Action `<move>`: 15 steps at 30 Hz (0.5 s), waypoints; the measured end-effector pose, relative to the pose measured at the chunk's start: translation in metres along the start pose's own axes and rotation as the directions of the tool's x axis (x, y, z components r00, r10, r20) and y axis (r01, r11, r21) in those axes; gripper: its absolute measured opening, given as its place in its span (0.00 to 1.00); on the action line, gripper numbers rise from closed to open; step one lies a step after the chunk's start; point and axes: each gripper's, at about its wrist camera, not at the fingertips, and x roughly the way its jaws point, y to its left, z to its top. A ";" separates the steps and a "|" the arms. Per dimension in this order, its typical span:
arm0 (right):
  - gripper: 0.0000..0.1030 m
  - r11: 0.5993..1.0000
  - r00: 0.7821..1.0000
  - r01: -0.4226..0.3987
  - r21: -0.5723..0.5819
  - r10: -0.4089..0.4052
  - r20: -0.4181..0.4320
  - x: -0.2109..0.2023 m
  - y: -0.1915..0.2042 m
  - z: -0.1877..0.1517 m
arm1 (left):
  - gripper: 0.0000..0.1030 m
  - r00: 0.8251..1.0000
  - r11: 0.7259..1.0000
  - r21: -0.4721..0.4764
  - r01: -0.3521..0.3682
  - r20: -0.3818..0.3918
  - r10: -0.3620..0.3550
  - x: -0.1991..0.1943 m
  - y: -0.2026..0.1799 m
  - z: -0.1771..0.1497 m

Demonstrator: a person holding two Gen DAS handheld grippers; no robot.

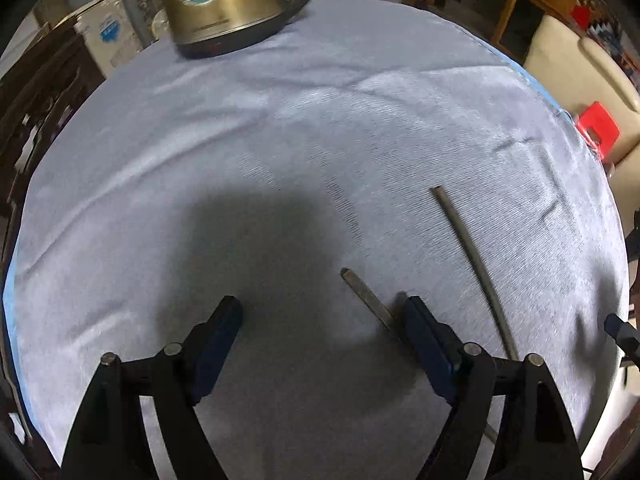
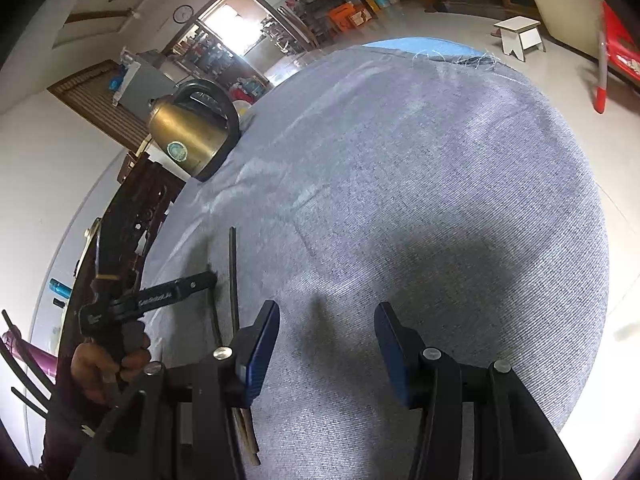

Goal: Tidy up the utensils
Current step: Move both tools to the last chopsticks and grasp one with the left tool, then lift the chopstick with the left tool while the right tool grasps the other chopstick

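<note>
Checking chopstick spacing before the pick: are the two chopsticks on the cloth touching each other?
Apart. Left wrist view shows bare grey cloth between the short-showing chopstick and the long chopstick along their whole visible length.

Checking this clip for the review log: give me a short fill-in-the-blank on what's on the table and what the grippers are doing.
1. On the grey cloth lie ____ thin metal chopsticks.
2. The brass-coloured ____ stands at the far edge of the table.
3. The left gripper has nothing gripped; its jaws are ____.
4. The right gripper holds ____ between its fingers.

Missing words: two; kettle; open; nothing
</note>
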 end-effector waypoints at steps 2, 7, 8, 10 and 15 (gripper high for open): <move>0.51 1.000 1.000 0.000 -0.007 0.000 -0.002 0.001 0.002 -0.001 | 0.71 1.000 0.999 -0.032 0.000 0.011 0.000 -0.004 0.007 -0.004; 0.51 0.999 1.000 0.006 -0.034 -0.007 -0.021 0.011 0.013 -0.003 | 0.52 0.999 0.997 -0.075 -0.014 0.048 0.018 -0.009 0.005 -0.008; 0.51 0.999 1.000 0.008 -0.044 -0.009 -0.023 0.012 0.014 -0.002 | 0.46 0.998 0.997 -0.072 -0.009 0.059 0.013 -0.010 0.003 -0.008; 0.51 0.996 1.000 0.014 -0.088 -0.016 -0.021 0.017 0.026 0.001 | 0.29 0.996 0.998 -0.066 0.004 0.085 0.002 -0.011 -0.001 -0.009; 0.51 0.983 0.999 0.022 -0.181 -0.027 -0.024 0.030 0.050 0.015 | 0.13 0.990 0.995 -0.071 0.069 0.129 -0.060 -0.012 0.009 -0.010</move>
